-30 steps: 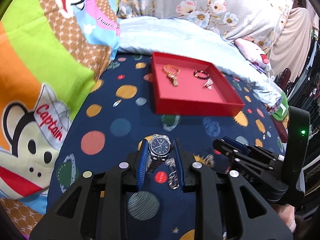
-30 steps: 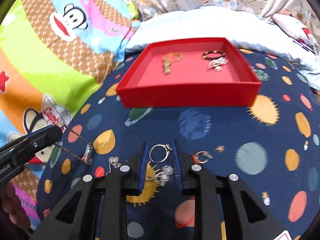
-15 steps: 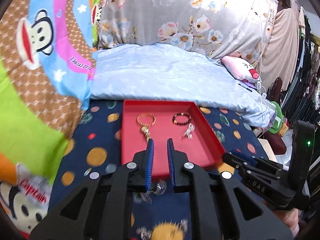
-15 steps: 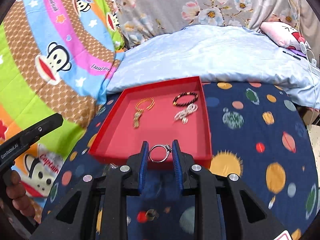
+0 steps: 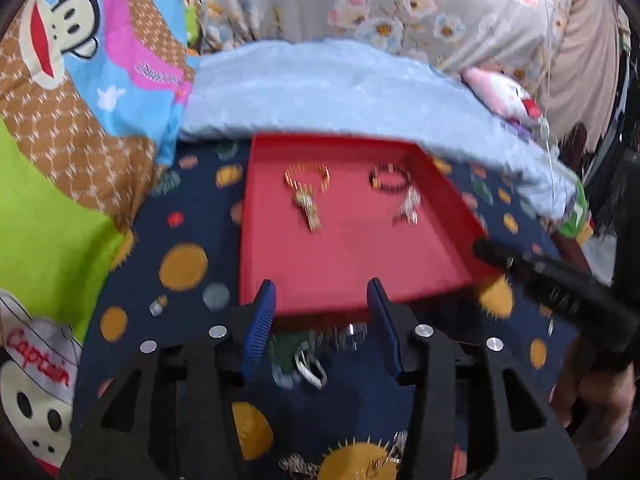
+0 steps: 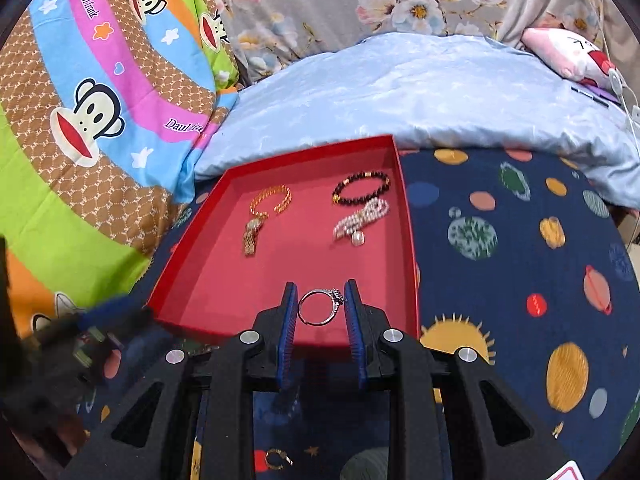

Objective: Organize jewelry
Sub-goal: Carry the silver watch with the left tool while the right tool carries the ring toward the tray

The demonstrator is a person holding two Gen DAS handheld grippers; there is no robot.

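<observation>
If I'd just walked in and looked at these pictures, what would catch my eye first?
Probably the red tray on the planet-print blanket, holding a gold bracelet, a dark bead bracelet and a pearl one. Next, the silver ring pinched in the right gripper over the tray's near edge, with monkey-print bedding on the left.

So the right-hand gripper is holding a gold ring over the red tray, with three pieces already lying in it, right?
Not quite: the ring is silver with a small stone setting, not gold, as the right wrist view shows. The right gripper does hold it over the red tray, where three pieces already lie.
</observation>
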